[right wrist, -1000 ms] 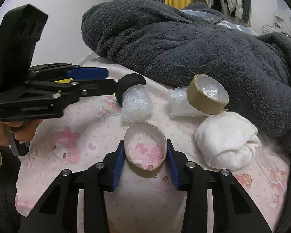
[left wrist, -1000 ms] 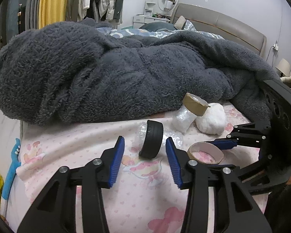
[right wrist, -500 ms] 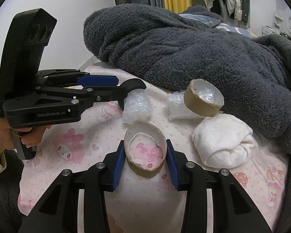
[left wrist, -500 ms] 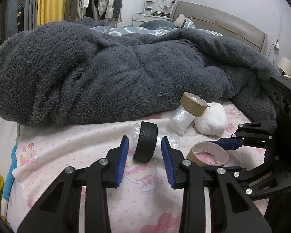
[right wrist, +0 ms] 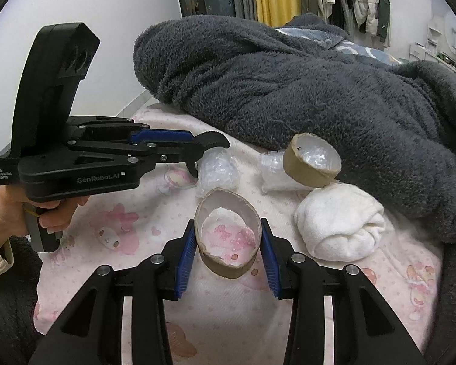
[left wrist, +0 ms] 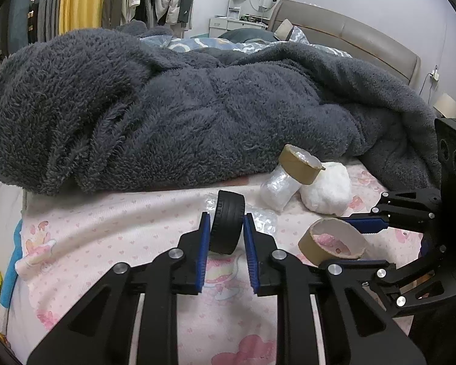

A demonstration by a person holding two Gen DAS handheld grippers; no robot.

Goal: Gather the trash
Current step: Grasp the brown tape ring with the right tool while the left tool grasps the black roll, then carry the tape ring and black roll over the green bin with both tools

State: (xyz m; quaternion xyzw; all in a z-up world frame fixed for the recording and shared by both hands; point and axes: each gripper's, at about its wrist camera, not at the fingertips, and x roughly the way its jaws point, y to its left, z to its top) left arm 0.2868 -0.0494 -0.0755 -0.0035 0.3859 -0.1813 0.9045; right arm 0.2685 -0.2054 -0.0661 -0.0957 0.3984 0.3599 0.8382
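Observation:
A small black rubber wheel [left wrist: 228,228] stands on edge on the pink bedsheet [left wrist: 121,228], and my left gripper [left wrist: 226,217] is shut on it, blue pads pressed to both its faces. From the right wrist view the wheel [right wrist: 212,141] shows at the tip of the left gripper [right wrist: 197,149]. My right gripper [right wrist: 227,226] is shut on an empty cardboard tape ring [right wrist: 225,266], squeezed into an oval and raised a little off the sheet. From the left wrist view that ring [left wrist: 313,245] sits in the right gripper [left wrist: 343,240].
Crumpled clear plastic [right wrist: 217,170] lies just past the wheel. Farther right are a second cardboard ring [right wrist: 310,164] on a plastic wrap bundle [left wrist: 278,187] and a white wad [right wrist: 340,228]. A thick grey fleece blanket [left wrist: 167,106] is heaped behind them.
The left gripper's jaws have come together onto the black wheel, which stood loose between them before. The right gripper keeps its hold on the cardboard ring.

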